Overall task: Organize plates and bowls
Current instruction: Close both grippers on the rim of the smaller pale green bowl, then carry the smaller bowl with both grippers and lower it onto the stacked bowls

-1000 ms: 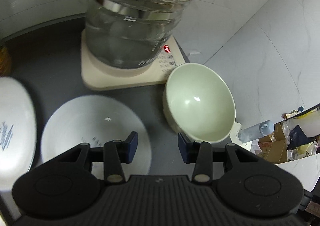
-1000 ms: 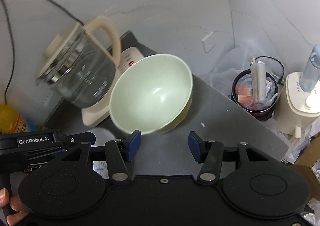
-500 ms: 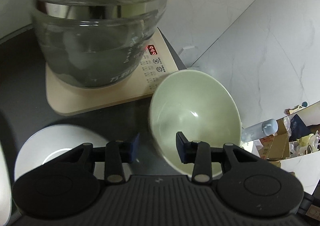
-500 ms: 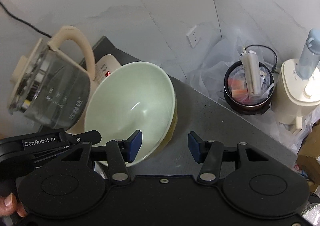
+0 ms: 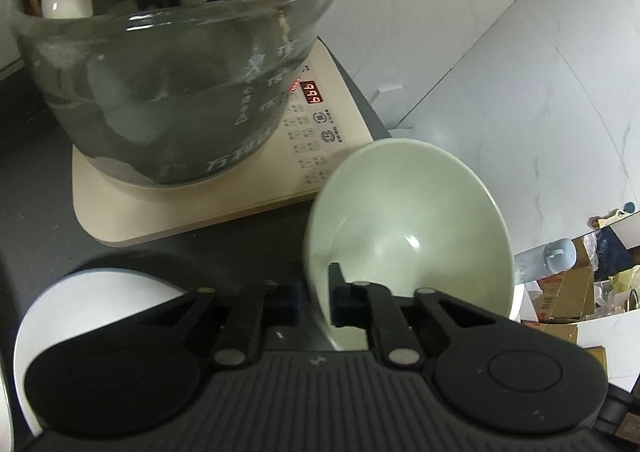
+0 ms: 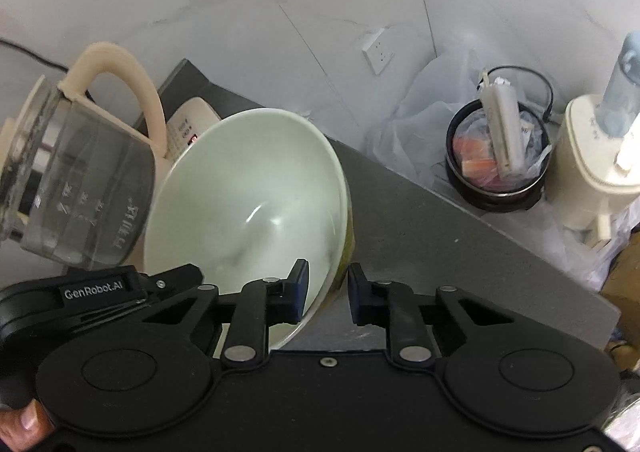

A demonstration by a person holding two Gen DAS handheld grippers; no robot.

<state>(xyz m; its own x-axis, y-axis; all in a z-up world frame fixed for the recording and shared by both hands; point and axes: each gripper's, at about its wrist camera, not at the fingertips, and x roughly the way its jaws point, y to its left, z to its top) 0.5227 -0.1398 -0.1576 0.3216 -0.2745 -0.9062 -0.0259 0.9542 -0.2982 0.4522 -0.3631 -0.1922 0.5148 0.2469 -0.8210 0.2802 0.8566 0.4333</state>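
A pale green bowl (image 5: 408,236) sits tilted on the dark counter, right of the kettle base. My left gripper (image 5: 316,302) is shut on its left rim, one finger inside the bowl and one outside. In the right wrist view the same green bowl (image 6: 248,204) has its right rim between the fingers of my right gripper (image 6: 328,292), which is shut on it. A white plate (image 5: 100,304) lies on the counter to the left, partly hidden under the left gripper's body.
A glass kettle (image 5: 168,72) on a cream base (image 5: 224,208) stands close behind the bowl. The counter's edge (image 6: 500,236) runs to the right. Beyond it stand a black bin (image 6: 496,168) and a cream appliance (image 6: 592,172). A hand (image 6: 24,420) holds the left gripper.
Both grippers moved forward to the bowl's opposite rims and went from open to shut on them. The kettle looms larger in the left view.
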